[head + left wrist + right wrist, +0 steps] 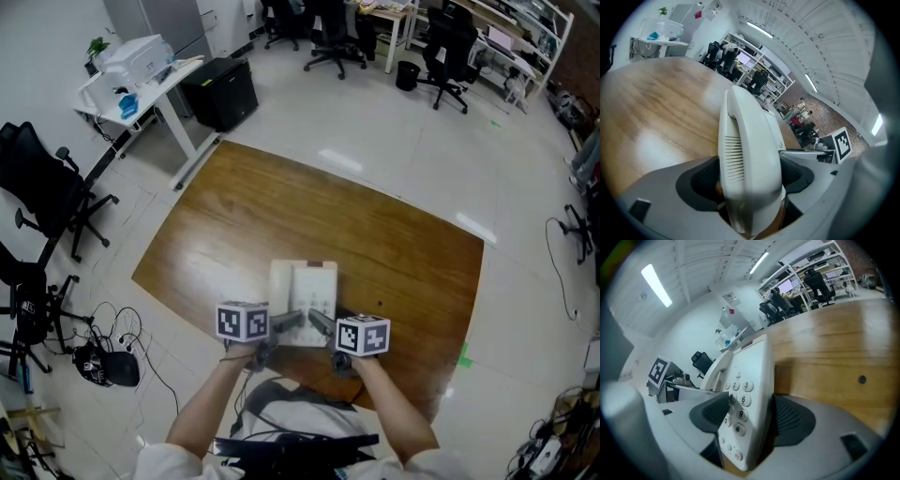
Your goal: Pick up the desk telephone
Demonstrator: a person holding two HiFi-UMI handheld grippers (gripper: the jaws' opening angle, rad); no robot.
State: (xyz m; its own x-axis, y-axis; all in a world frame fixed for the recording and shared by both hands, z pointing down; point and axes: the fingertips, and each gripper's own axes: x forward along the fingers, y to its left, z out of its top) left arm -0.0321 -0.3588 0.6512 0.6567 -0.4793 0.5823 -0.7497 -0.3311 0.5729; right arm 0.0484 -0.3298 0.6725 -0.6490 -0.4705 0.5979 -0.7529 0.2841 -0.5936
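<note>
Clamping smooth white plastic desk telephone (pixel 304 287) — left gripper (pixel 289 322) jaws on slotted handset (pixel 749 140), right gripper (pixel 321 324) jaws at keypad (pixel 740 401), round keys 3, 6, 9, # — glossy wood table (pixel 403 239).

Room: open-plan office, white walls.
Wooden table (pixel 281 216) centre on pale floor (pixel 394 131); white desk (pixel 150 94) with printer (pixel 136 54) at 10 o'clock; black chair (pixel 42 183) at 9 o'clock; office chairs (pixel 445 52) at 1 o'clock; ceiling strip light (pixel 656 284).

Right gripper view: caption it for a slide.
Right gripper clamps the white desk telephone across its keypad; wooden table beyond.
</note>
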